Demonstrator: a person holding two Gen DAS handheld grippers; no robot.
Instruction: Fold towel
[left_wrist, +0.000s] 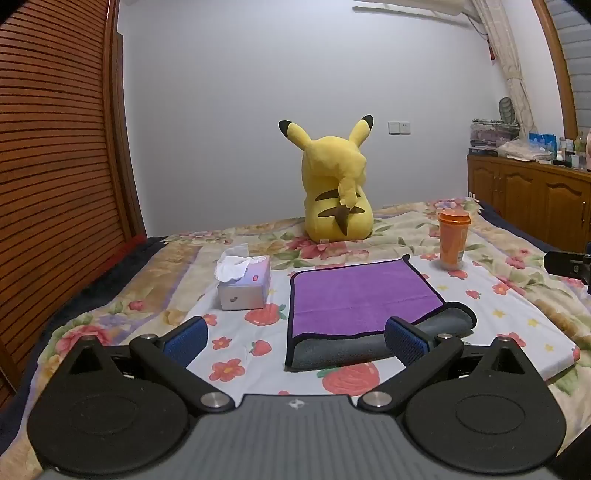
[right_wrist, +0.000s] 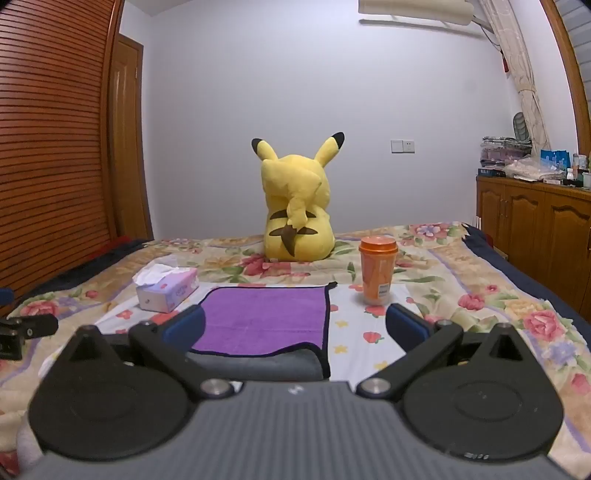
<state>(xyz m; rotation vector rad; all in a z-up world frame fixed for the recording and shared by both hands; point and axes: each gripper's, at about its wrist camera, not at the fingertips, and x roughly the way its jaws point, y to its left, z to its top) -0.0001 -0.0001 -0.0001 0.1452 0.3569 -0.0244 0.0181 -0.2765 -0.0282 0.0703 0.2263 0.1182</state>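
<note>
The towel (left_wrist: 360, 295) lies flat on the bed (left_wrist: 517, 317), on the floral cover, purple side up with a dark trim around its edge. Its near edge is turned back, showing a grey underside — in the left wrist view that grey band runs along the whole near side and bulges into a rolled lump at the near right corner.

The left gripper (left_wrist: 297, 338) hovers low over the near edge of the towel with its blue-padded fingers (left_wrist: 186, 339) spread wide and nothing between them; the right-hand pad sits over the grey folded strip, though whether it touches the cloth cannot be told. The right gripper (right_wrist: 295, 325) is likewise wide open and empty, its left finger over the towel's near left part and its right finger (right_wrist: 406, 326) out over the bare cover, beyond the towel's right edge.

Left of the towel stands a tissue box (left_wrist: 243, 286) with a white tissue pulled up from the top. To the far right of the towel is an orange cup (left_wrist: 453, 240) with a lid, upright (apart from the cloth). Behind both, well back on the bed, a yellow plush toy (left_wrist: 334, 188) sits facing the wall. A wooden cabinet (right_wrist: 535, 218) runs along the right side of the room.
</note>
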